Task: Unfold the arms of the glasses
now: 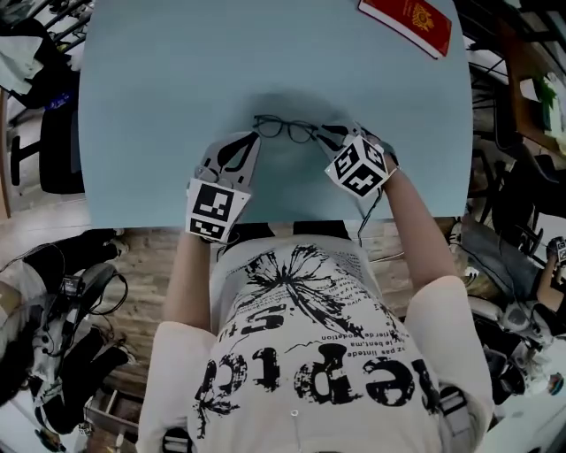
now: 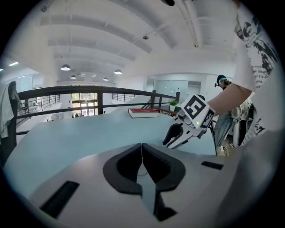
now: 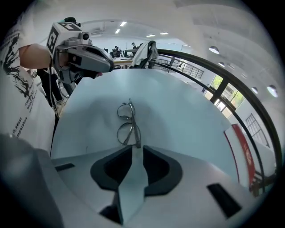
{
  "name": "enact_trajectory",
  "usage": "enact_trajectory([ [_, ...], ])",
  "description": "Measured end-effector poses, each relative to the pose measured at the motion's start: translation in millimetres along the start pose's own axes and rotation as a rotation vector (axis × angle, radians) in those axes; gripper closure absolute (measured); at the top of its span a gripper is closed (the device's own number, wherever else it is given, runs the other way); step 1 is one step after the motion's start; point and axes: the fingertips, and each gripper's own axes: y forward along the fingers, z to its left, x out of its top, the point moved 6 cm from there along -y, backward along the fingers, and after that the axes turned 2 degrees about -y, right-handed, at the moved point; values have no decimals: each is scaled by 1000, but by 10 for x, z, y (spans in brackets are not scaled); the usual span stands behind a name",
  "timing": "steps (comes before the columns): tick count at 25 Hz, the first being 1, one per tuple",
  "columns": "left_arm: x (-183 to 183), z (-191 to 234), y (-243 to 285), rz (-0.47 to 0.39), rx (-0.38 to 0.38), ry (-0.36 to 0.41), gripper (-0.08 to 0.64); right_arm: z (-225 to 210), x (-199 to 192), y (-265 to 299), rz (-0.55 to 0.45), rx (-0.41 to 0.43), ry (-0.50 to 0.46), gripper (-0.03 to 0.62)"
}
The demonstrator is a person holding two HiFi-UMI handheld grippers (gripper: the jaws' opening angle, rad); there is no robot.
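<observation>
The glasses (image 1: pixel 285 129) lie mid-table (image 1: pixel 159 80) between both claws; the left claw (image 1: pixel 250 140), at their 9 o'clock end, has its jaws pressed together, whether on the frame I cannot tell; the right claw (image 1: pixel 325 134), at 3 o'clock, stands slightly apart, gripping nothing; a red book (image 1: pixel 407 24) lies at 1 o'clock.

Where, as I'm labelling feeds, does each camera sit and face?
Head view: on the person's head, looking steeply down at table, glasses, red book; shirt, forearms, left claw, right claw show.
Left gripper view: on the left claw, looking across the table; right claw and forearm show.
Right gripper view: on the right claw, looking down at the glasses; left claw shows.
Head and right gripper views share the glasses.
</observation>
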Motion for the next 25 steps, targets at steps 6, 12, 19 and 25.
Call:
enact_trajectory([
  [6,10,51,121,28,10,-14,540,-42,72,141,18,62,-72,515],
  [12,-35,5,338,114,-4,45,540,-38,44,187,21,123,-145,555],
  [19,-52,-55,632,306,-159,284,538,-24,91,144,13,120,-168,556],
  [25,-27,-301,968,449,-313,592,495,35,-53,89,27,132,-190,557],
])
